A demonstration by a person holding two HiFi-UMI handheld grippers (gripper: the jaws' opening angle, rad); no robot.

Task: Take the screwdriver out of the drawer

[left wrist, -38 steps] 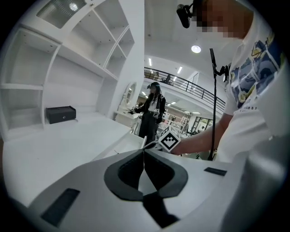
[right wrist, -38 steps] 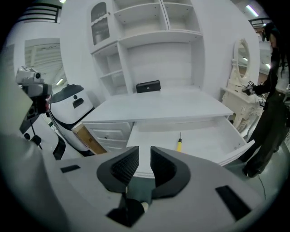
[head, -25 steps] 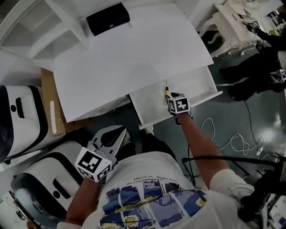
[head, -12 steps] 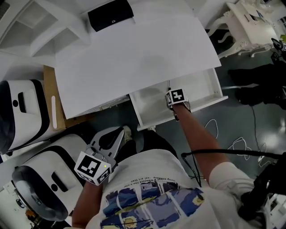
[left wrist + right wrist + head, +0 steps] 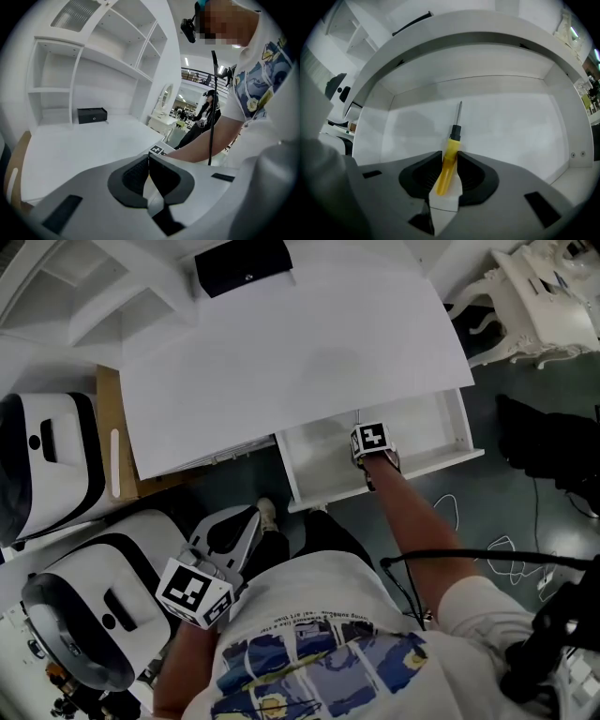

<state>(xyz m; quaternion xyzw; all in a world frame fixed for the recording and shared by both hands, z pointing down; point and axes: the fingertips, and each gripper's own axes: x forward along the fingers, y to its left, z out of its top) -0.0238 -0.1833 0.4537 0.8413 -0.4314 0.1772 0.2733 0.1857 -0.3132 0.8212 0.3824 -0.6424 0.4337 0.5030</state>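
Closing just now on the screwdriver [image 5: 453,139], the fingers of the right gripper [image 5: 450,155] pinch its yellow handle inside the drawer [image 5: 511,126], tip toward 12 o'clock; left gripper [image 5: 148,159] fingers together, empty.

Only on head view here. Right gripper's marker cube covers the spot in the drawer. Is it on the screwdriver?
Observer: Yes. In the right gripper view, the right gripper has the yellow handle of the screwdriver between its pads, touching both sides. The jaws have just been closing.
Operator: Lifted yet?
Observer: Doesn't look like it. It appears to lie flat on the floor of the drawer, with the shaft pointing at the back wall.
Operator: Left gripper carrying anything?
Observer: No. The left gripper view shows the left gripper with its jaws together and nothing between them.
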